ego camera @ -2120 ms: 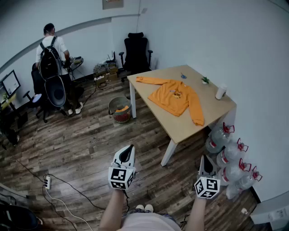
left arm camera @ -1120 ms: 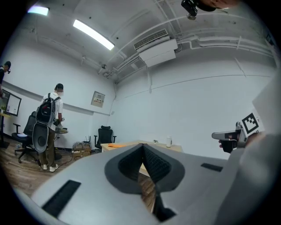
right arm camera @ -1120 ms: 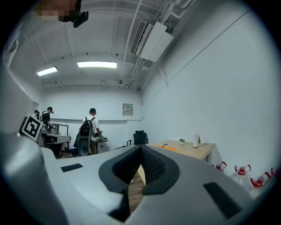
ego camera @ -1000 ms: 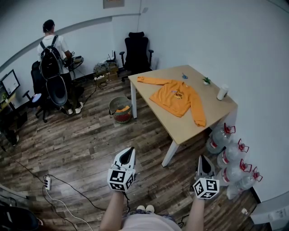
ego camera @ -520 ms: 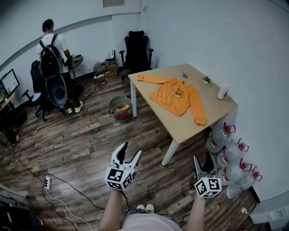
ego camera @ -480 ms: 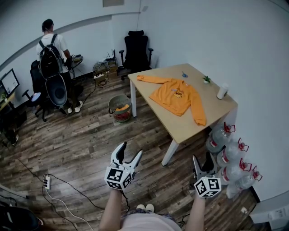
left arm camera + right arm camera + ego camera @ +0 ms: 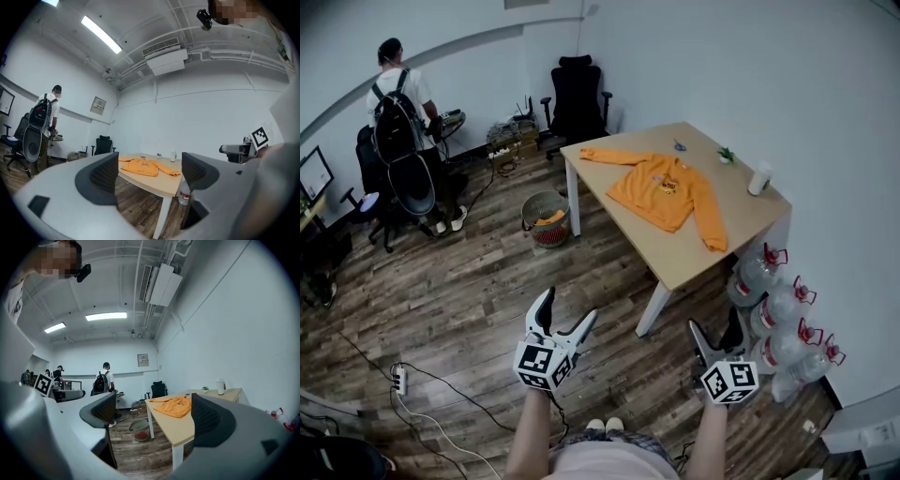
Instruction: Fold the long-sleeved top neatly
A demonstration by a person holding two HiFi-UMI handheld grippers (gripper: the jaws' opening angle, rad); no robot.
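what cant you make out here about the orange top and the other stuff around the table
- Chest print on the orange long-sleeved top: head view, too small to read.
- Small blue thing beside the collar: head view, too small to identify.
- Right-hand part of the top: right gripper view, hidden behind a jaw.
- Contents of the round basket on the floor: head view, too small to name.

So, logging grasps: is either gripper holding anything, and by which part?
Nothing: the left gripper and right gripper have just been opening, empty; the orange long-sleeved top lies untouched.
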